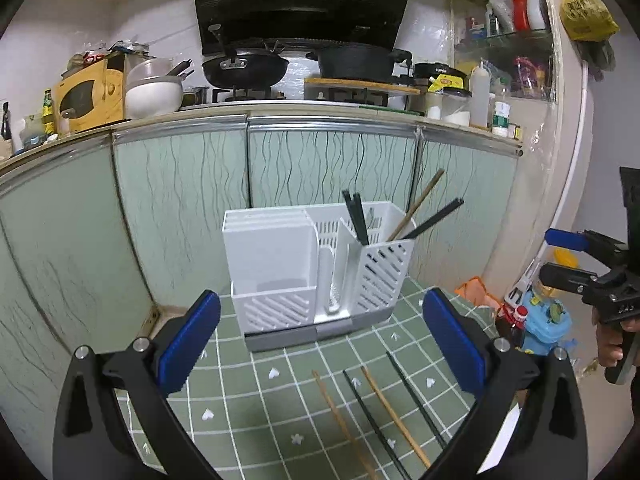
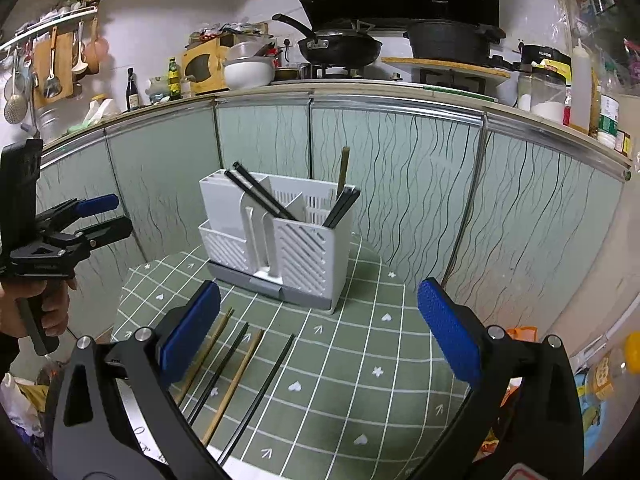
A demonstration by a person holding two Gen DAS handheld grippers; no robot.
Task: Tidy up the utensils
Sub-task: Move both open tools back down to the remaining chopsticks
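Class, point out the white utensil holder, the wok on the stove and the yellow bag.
white utensil holder (image 1: 268, 252), left wrist view, plain front wall.
wok (image 2: 340, 50), right wrist view, bowl.
yellow bag (image 1: 586, 14), left wrist view, bulging middle.

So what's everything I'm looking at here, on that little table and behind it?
utensil holder: one, white with a grey base, at the back of the table
chopsticks in the holder: several, black plus one wooden, leaning in the right-hand compartments
loose chopsticks: four, two wooden and two black, lying side by side on the cloth in front
tablecloth: one, green with a white grid and small hearts
cabinet doors: pale green with wavy lines, behind the table
wok: one, black, on the stove
pot: one, black, on a wooden board
left claw: black with blue pads, open, empty
right claw: black with blue pads, open, empty
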